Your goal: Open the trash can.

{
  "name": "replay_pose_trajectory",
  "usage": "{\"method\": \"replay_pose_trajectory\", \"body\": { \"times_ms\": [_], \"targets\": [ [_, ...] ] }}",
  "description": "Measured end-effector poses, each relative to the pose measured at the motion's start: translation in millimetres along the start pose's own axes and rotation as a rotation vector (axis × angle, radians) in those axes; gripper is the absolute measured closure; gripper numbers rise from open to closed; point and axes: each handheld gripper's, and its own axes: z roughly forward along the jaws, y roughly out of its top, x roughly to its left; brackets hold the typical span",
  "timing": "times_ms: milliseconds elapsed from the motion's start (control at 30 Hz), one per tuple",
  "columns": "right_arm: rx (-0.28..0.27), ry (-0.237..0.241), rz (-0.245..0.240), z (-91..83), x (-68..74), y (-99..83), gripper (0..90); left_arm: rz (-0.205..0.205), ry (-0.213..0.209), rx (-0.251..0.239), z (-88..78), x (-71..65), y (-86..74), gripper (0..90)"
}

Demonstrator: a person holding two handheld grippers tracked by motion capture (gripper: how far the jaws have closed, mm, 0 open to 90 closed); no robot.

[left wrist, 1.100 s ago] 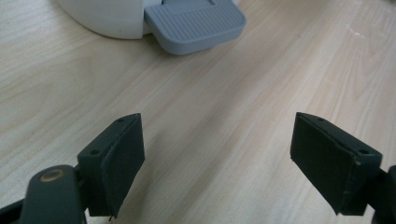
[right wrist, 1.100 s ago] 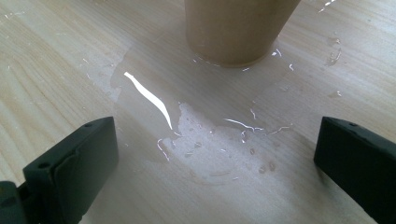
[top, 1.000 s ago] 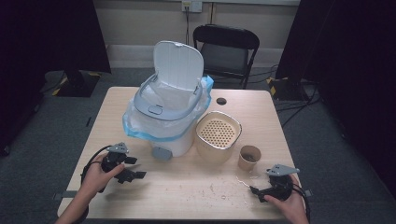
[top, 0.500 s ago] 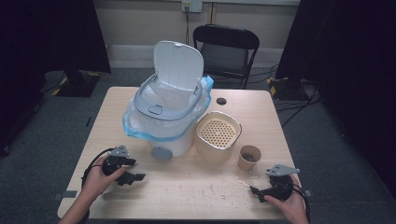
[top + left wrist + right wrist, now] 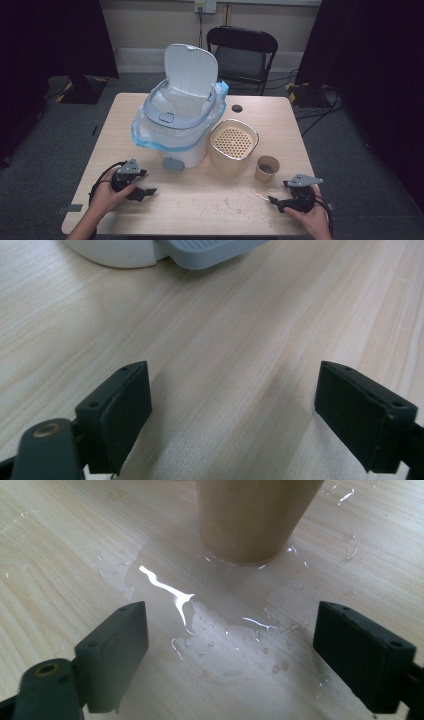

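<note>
Paper cup [image 5: 267, 169] is stood upright on the tabletop [image 5: 200, 210], mouth up, just ahead of the right claw [image 5: 276, 201]. Spilled water [image 5: 220, 630] is seen between them. Both claws are released; the right one's jaws have just been closing, with nothing held. The left claw [image 5: 145, 192] is rested near the bin [image 5: 175, 125]. Next, the cup is likely to be reached for and grabbed gently.
</note>
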Motion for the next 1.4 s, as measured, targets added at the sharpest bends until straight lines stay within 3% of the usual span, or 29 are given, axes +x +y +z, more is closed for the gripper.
{"method": "replay_pose_trajectory", "body": {
  "times_ms": [133, 167, 300, 367, 900, 1200, 1400],
  "targets": [
    [-0.018, 0.013, 0.001, -0.4, -0.4, 5.4, 14.2, 0.007, -0.005, -0.018, 0.0, 0.3, -2.7, 10.8],
    [-0.023, 0.014, -0.001, -0.2, -0.4, 8.2, 14.4, 0.025, -0.021, -0.03, 0.8, 0.9, -4.6, 8.8],
    [-0.026, 0.02, 0.001, 0.9, -1.1, 12.8, 15.0, 0.044, -0.016, -0.021, 1.8, -1.4, -4.5, 6.3],
    [-0.028, 0.015, 0.005, 1.7, -1.5, 14.2, 15.0, 0.077, -0.005, 0.0, 3.1, -3.8, -3.7, 4.8],
    [-0.049, 0.012, 0.012, 6.3, -5.7, 22.8, 14.5, 0.09, -0.012, 0.007, 3.8, -4.2, -3.3, 1.4],
    [-0.078, 0.003, 0.014, 14.9, -6.3, 35.1, 14.5, 0.076, -0.013, -0.006, 4.3, -5.8, -4.3, 1.3],
    [-0.063, 0.007, -0.005, 22.0, -5.2, 39.3, 14.4, 0.085, -0.016, 0.006, 4.0, -5.6, -3.9, 0.3]
  ]
}}
